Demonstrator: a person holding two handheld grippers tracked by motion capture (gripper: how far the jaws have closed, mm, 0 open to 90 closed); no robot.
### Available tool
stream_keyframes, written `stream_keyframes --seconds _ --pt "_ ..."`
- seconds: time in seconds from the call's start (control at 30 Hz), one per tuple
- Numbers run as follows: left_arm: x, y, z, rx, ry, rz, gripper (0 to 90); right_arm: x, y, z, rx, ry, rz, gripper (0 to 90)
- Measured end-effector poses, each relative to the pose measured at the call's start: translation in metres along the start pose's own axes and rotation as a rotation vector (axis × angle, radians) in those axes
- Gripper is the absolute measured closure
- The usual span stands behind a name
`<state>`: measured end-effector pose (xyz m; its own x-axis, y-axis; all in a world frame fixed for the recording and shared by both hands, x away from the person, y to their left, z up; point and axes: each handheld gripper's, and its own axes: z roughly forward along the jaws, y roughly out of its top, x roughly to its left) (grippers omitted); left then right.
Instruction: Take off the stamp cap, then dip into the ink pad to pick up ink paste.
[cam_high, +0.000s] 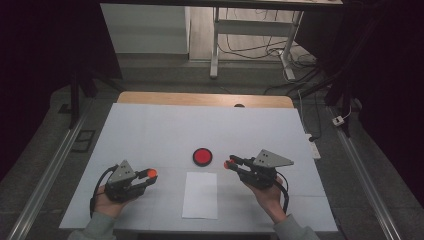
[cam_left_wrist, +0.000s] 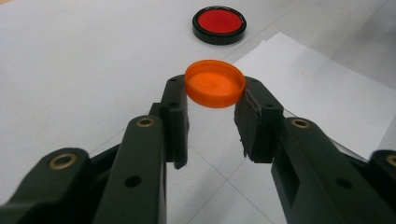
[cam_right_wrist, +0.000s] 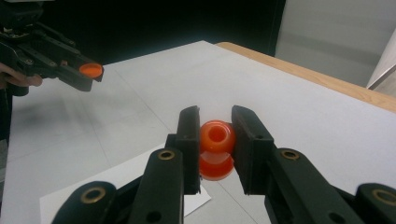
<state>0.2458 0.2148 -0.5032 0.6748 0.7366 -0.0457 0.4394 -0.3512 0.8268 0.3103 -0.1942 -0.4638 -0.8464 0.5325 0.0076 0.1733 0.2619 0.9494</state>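
Observation:
In the left gripper view an orange cap (cam_left_wrist: 215, 83) lies flat between the fingertips of my left gripper (cam_left_wrist: 215, 89), which is shut on its rim. From above, this gripper (cam_high: 150, 174) hovers at the table's front left. My right gripper (cam_right_wrist: 216, 128) is shut on a small orange bottle (cam_right_wrist: 216, 140) with its open mouth facing the camera. In the high view the right gripper (cam_high: 228, 164) is at the front right, pointing left. A red disc with a black rim (cam_high: 202, 156) lies on the table between the two tips. A white paper sheet (cam_high: 200, 195) lies just in front of it.
The white table top (cam_high: 150, 125) has a wooden far edge (cam_high: 205, 98). Beyond it stand a desk frame and loose cables (cam_high: 280, 50) on the floor. A power strip (cam_high: 314, 145) lies off the table's right side.

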Motion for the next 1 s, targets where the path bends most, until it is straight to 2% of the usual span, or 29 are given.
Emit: stream_keyframes --seconds 0.53,1.0 --pt "-0.002 0.001 0.001 0.002 -0.004 0.008 65.5 0.0 0.0 0.006 0.008 0.006 -0.006 72.5" --pt "-0.002 0.001 0.004 0.008 -0.014 0.011 65.5 -0.006 0.0 0.024 0.043 0.01 0.011 72.4"
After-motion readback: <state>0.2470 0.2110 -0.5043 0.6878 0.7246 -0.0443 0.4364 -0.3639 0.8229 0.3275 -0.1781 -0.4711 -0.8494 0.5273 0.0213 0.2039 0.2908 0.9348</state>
